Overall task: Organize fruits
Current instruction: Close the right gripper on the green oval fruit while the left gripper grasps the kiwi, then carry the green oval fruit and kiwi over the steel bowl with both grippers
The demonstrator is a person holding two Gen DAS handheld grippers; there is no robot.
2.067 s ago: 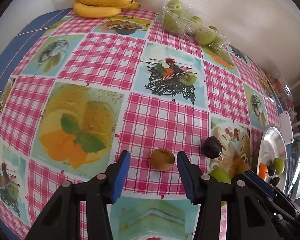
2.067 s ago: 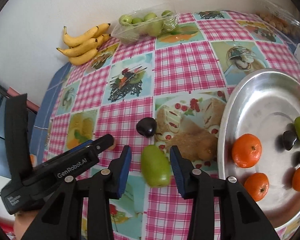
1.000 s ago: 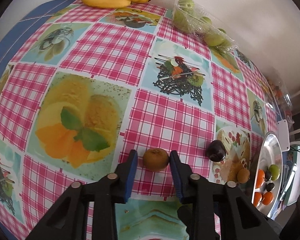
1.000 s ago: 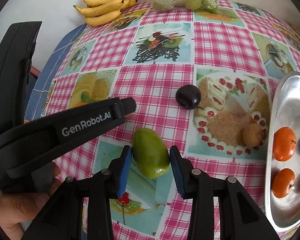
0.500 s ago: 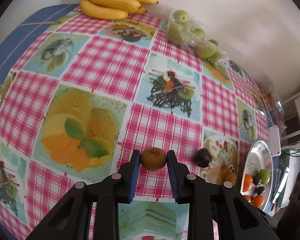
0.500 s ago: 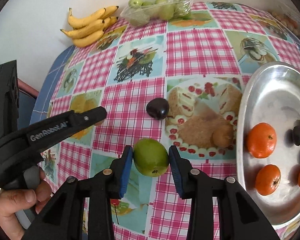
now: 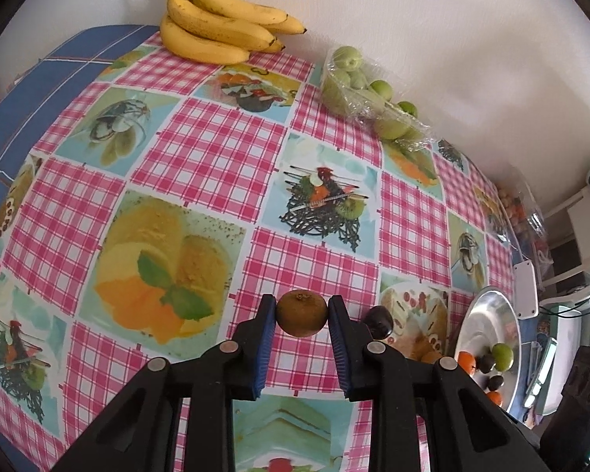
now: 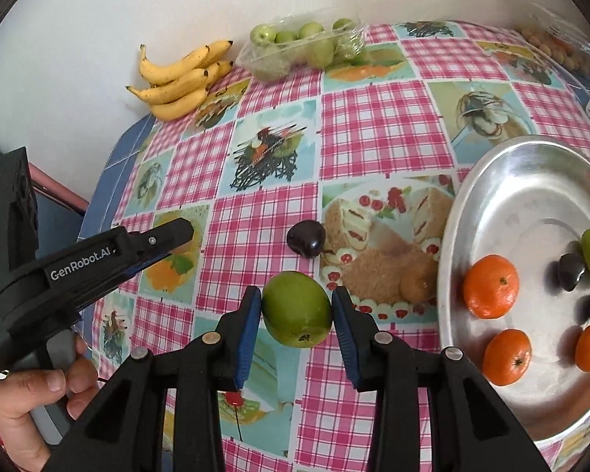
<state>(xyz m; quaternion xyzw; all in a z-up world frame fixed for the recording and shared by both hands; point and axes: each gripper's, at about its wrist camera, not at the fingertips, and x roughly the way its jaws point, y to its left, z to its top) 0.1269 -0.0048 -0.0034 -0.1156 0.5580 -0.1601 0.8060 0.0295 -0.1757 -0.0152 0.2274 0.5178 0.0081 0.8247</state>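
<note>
Now the left claw clamps a brown fuzzy kiwi, the right claw a smooth green mango.

Two seconds back the left gripper stands wide around the kiwi on the tablecloth; now its pads clamp the fruit, lifted clear. The right gripper likewise closes on the green fruit (it lay loose between open jaws) and carries it up toward the metal tray

Both wrist fisheyes look steeply down along their fingers, close over the worktop; shared: bananas, tray.
</note>
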